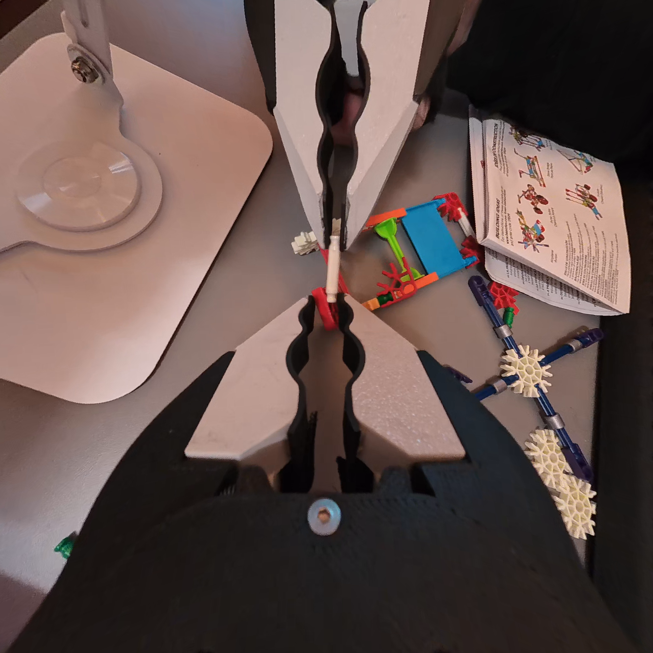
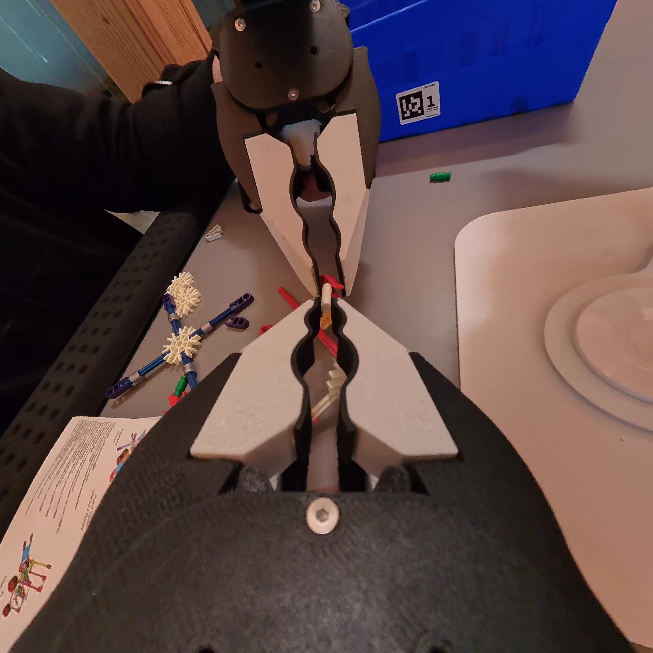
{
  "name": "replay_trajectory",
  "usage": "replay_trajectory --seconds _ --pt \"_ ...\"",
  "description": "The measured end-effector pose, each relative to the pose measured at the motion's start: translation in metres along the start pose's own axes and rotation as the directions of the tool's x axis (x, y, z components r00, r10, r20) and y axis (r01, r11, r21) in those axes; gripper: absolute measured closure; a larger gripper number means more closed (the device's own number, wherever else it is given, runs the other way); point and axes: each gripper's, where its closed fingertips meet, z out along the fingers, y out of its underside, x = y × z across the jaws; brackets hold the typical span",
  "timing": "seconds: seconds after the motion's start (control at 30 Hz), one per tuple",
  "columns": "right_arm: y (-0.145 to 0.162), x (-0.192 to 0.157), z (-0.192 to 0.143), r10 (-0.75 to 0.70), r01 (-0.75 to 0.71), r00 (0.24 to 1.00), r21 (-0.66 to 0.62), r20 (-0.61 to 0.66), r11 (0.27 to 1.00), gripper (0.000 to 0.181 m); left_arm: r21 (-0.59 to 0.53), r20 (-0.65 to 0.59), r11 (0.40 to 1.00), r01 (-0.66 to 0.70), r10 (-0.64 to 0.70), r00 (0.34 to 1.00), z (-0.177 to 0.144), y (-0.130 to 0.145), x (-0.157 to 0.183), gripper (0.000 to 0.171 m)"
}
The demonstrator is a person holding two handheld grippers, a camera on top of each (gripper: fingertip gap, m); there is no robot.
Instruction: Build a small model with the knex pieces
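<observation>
My left gripper (image 1: 327, 305) is shut on a small red connector (image 1: 325, 312). A short white rod (image 1: 332, 268) runs from that connector up into my right gripper (image 1: 334, 231), which comes in from the top, tip to tip with the left. In the right wrist view my right gripper (image 2: 325, 304) is shut on the white rod (image 2: 325, 295). The left gripper (image 2: 330, 282) opposite holds the red connector (image 2: 334, 278). Both are held a little above the grey table. A red rod (image 2: 327, 341) and a white snowflake connector (image 1: 304, 243) lie beneath them.
A blue-panel toy assembly (image 1: 431, 240), a crossed blue-rod piece with white snowflake connectors (image 1: 526, 371) and an open booklet (image 1: 551, 219) lie to one side. A white monitor stand base (image 1: 106, 212), a blue bin (image 2: 477, 63) and a loose green piece (image 2: 440, 176) are on the other. The tips of both grippers are at nearly the same place. My left tips are roughly 15 cm from the loose green piece (image 2: 440, 176).
</observation>
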Motion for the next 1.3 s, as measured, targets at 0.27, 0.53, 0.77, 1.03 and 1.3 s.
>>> replay_trajectory --seconds 0.27,0.53,0.77,1.03,1.3 --pt "0.001 0.010 -0.002 -0.007 0.006 0.997 -0.015 -0.075 1.000 0.177 0.018 0.022 0.999 -0.033 0.033 0.999 0.000 -0.003 -0.003 0.163" --pt "-0.017 0.001 -0.009 -0.329 0.291 0.906 -0.173 -0.266 0.941 0.158 0.051 0.089 0.984 -0.168 0.164 0.983 -0.008 -0.019 0.007 0.164" --pt "-0.018 -0.020 0.000 -0.429 0.370 0.874 -0.261 -0.229 0.892 0.172 0.027 0.166 0.946 -0.324 0.315 0.934 -0.013 -0.028 0.018 0.164" --pt "-0.016 -0.044 -0.003 -0.367 0.348 0.927 -0.180 -0.079 0.920 0.173 0.010 0.178 0.868 -0.496 0.487 0.855 -0.015 -0.033 0.040 0.164" --pt "-0.010 -0.043 0.000 -0.386 0.374 0.922 -0.165 -0.043 0.913 0.175 0.025 0.209 0.884 -0.466 0.452 0.867 -0.010 -0.029 0.040 0.165"
